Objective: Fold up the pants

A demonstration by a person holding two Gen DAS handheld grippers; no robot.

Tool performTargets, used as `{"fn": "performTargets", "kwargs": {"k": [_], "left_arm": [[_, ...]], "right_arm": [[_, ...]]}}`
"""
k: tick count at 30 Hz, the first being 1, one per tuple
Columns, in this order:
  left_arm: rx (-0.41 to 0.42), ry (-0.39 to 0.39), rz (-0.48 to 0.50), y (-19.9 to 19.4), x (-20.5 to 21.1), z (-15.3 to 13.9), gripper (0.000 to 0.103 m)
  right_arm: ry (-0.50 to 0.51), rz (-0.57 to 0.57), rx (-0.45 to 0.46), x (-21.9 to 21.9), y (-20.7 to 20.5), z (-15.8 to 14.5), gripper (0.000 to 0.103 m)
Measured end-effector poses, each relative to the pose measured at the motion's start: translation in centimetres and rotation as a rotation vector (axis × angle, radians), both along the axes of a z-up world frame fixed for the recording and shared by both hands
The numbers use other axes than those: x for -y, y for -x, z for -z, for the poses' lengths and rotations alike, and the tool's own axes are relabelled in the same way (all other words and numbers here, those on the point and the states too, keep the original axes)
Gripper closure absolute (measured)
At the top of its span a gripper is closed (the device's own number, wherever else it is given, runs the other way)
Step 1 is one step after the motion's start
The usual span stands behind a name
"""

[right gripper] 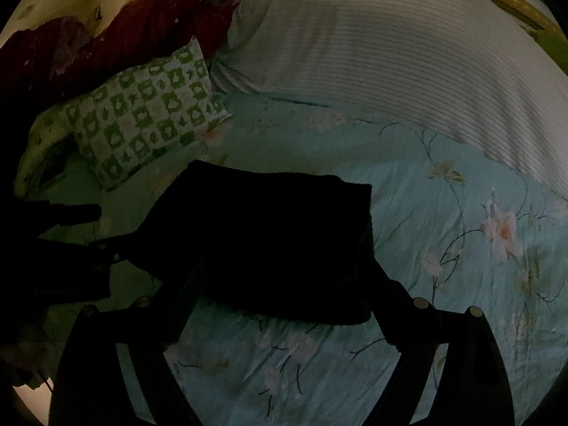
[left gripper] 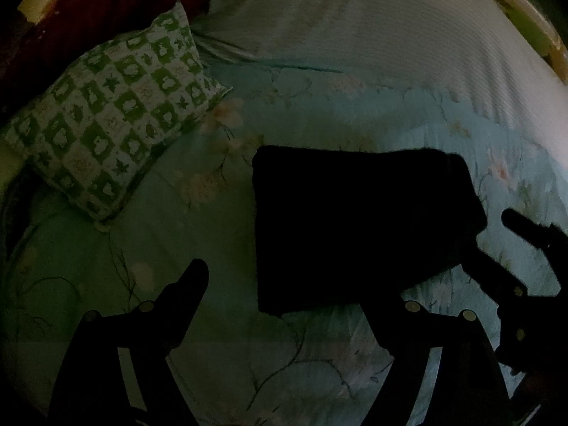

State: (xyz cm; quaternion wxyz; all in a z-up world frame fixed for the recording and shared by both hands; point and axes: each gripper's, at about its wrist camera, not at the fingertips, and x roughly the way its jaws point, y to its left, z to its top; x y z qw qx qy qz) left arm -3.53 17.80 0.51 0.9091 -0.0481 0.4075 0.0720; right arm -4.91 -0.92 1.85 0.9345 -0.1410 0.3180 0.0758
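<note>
two grippers hover low over the bed. the left gripper (left gripper: pixel 298 277) has its jaws spread wide, gripping nothing; the right gripper (right gripper: pixel 284 277) likewise gapes. between and just beyond them the black pants (left gripper: pixel 355 227) lie folded in a flat block (detail lost in the dark) on the floral sheet (left gripper: pixel 220 319). farther off sits a green checked pillow (left gripper: pixel 113 117).

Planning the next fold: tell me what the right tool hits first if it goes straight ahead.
Likely the pants: they lie right between the open right tool's fingers, on the sheet. Depth is unclear in this dark view.
</note>
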Motion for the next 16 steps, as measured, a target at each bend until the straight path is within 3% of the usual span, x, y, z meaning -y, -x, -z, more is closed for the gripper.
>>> {"fn": "performTargets", "kwargs": {"k": [16], "left_arm": [[-0.008,-0.008,-0.001,-1.2,0.5,-0.8,0.020]], "right_arm": [[-0.028,0.039,0.003,1.3,-1.0,-0.8,0.010]]}}
